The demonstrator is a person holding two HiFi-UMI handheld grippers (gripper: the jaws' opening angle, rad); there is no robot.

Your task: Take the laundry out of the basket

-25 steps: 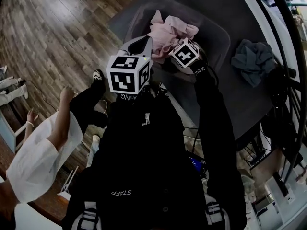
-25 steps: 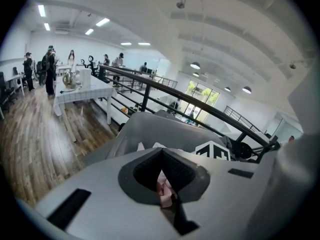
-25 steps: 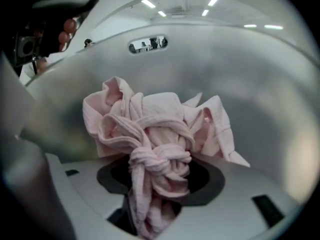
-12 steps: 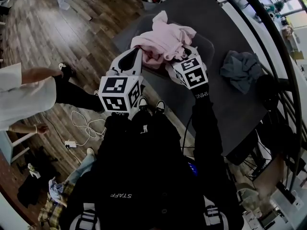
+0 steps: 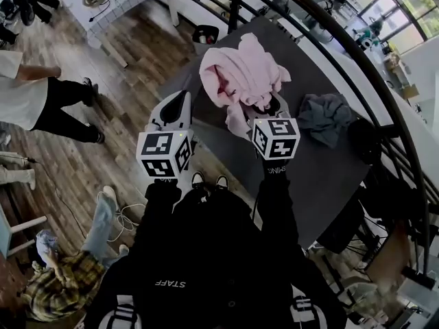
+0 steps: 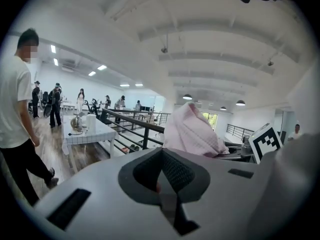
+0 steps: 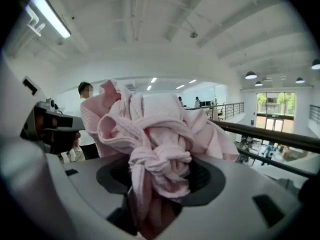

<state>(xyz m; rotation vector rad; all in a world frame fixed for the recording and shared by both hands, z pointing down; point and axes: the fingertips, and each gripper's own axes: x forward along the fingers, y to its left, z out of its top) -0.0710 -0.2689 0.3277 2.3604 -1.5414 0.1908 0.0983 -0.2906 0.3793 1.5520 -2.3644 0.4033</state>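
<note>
A pink garment [image 5: 240, 74] hangs bunched above the dark table [image 5: 322, 163], and my right gripper [image 5: 266, 114] is shut on its knotted lower folds. In the right gripper view the pink garment [image 7: 150, 129] fills the space between the pads of the right gripper [image 7: 155, 184]. My left gripper [image 5: 178, 100] is held left of the cloth, off the table's edge, shut and holding nothing. In the left gripper view the left gripper [image 6: 162, 184] points toward the pink garment [image 6: 192, 134] without touching it. The basket is hidden under the cloth.
A grey garment [image 5: 324, 118] lies on the table to the right. A black railing [image 5: 384, 115] curves behind the table. A person in a white shirt [image 5: 20, 94] stands at the left on the wooden floor. Clothes [image 5: 62, 279] and a cable lie on the floor lower left.
The right gripper has risen with the pink garment, which now hangs clear of the basket. The left gripper stays beside it. The person in white has gone further left.
</note>
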